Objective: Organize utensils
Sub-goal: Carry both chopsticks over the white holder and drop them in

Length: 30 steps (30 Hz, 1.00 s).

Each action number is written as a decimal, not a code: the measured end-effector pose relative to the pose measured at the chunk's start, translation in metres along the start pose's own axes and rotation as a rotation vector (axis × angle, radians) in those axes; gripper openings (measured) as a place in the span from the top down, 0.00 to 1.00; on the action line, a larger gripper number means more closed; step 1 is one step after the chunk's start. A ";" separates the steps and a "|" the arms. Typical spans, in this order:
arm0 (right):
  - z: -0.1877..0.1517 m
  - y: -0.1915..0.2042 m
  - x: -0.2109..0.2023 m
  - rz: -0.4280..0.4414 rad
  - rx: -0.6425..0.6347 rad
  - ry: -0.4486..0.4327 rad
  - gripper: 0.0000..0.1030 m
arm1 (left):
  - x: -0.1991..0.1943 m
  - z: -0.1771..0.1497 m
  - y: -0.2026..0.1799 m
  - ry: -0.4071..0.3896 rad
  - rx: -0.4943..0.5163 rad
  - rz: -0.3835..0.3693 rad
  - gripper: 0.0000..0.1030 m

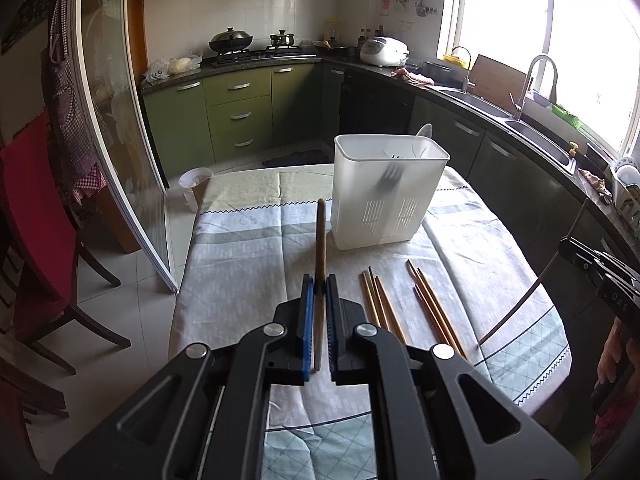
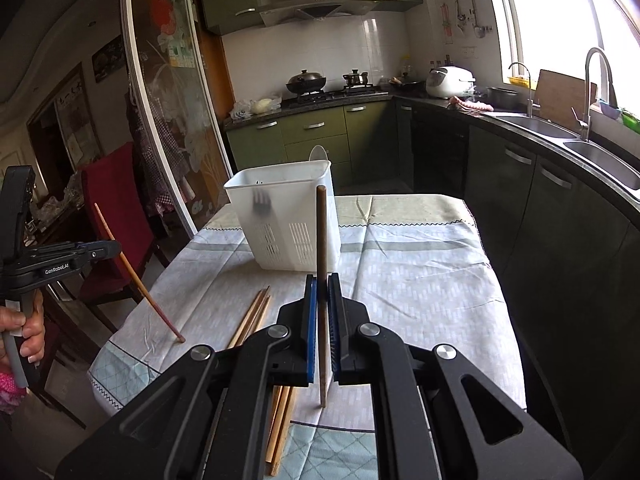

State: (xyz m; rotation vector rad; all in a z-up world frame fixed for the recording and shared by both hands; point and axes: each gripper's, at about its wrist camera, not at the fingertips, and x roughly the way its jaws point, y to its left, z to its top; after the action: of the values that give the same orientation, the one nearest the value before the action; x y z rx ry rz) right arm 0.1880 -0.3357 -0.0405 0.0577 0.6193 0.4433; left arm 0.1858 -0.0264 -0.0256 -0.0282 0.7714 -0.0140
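Near the white caddy (image 1: 390, 196), each tool, left (image 1: 319, 292) and right (image 2: 322, 292), pinched one chopstick (image 1: 320, 248); next, judged: drop them into the caddy.

Green cabinets (image 1: 240, 108) line the kitchen at twelve o'clock under white wall tiles (image 1: 248, 8). Bright windows (image 1: 560, 32) glare at two o'clock above steel sinks (image 1: 536, 136); a red chair (image 1: 36, 208) stands at nine.

- White plastic utensil holder (image 1: 390, 196), translucent, with slotted vents low on its walls
- Brown wooden chopsticks (image 1: 400, 304)
- Tablecloth (image 1: 248, 248) in pale grey-green, with bands, a diamond grid and zigzag stitching
- Black grippers with blue pads (image 1: 308, 320)
- Olive-green cabinets (image 1: 240, 112)
- Red chair cover (image 2: 116, 208)
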 end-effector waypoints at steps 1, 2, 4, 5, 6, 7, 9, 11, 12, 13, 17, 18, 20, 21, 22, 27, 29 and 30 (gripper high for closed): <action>0.001 0.001 -0.001 0.002 -0.001 -0.003 0.94 | -0.001 0.000 -0.001 -0.002 0.003 -0.002 0.94; 0.001 0.001 -0.002 0.005 -0.002 -0.006 0.94 | -0.001 0.000 -0.002 -0.003 0.005 -0.003 0.94; 0.003 0.002 -0.005 0.009 -0.004 -0.012 0.94 | -0.001 0.002 -0.003 -0.006 0.008 -0.008 0.94; 0.004 0.003 -0.006 0.010 -0.008 -0.013 0.94 | -0.002 0.003 -0.005 -0.008 0.010 -0.010 0.94; 0.006 0.004 -0.007 0.012 -0.011 -0.014 0.94 | -0.002 0.004 -0.005 -0.012 0.012 -0.011 0.94; 0.007 0.006 -0.008 0.013 -0.014 -0.016 0.94 | -0.003 0.005 -0.006 -0.015 0.013 -0.013 0.94; 0.012 0.009 -0.009 0.016 -0.021 -0.021 0.94 | -0.005 0.007 -0.007 -0.025 0.018 -0.016 0.94; 0.018 0.010 -0.011 0.028 -0.023 -0.025 0.94 | -0.007 0.010 -0.008 -0.033 0.021 -0.020 0.94; 0.022 0.012 -0.013 0.037 -0.022 -0.028 0.94 | -0.008 0.012 -0.009 -0.037 0.023 -0.023 0.94; 0.025 0.012 -0.015 0.045 -0.022 -0.031 0.94 | -0.009 0.014 -0.009 -0.041 0.023 -0.026 0.94; 0.052 0.019 -0.027 0.073 -0.034 -0.072 0.94 | -0.019 0.031 -0.009 -0.072 0.016 -0.043 0.94; 0.061 0.021 -0.031 0.082 -0.035 -0.088 0.94 | -0.023 0.037 -0.009 -0.087 0.017 -0.043 0.94; 0.082 0.024 -0.039 0.100 -0.036 -0.125 0.94 | -0.031 0.052 -0.012 -0.117 0.024 -0.048 0.94; 0.093 0.026 -0.041 0.105 -0.038 -0.146 0.94 | -0.035 0.060 -0.014 -0.134 0.027 -0.051 0.94; 0.104 0.029 -0.044 0.107 -0.039 -0.165 0.94 | -0.039 0.069 -0.015 -0.150 0.030 -0.057 0.94; 0.158 0.036 -0.036 0.109 -0.023 -0.246 0.94 | -0.047 0.120 -0.022 -0.228 0.023 -0.087 0.94; 0.176 0.039 -0.026 0.093 -0.025 -0.276 0.94 | -0.046 0.140 -0.026 -0.267 0.020 -0.089 0.94; 0.183 0.040 -0.019 0.079 -0.029 -0.290 0.94 | -0.044 0.149 -0.027 -0.285 0.020 -0.094 0.94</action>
State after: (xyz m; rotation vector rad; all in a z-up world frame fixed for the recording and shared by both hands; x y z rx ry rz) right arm 0.2634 -0.2932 0.1268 0.1174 0.3260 0.5096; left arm 0.2575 -0.0489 0.1125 -0.0462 0.4839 -0.1044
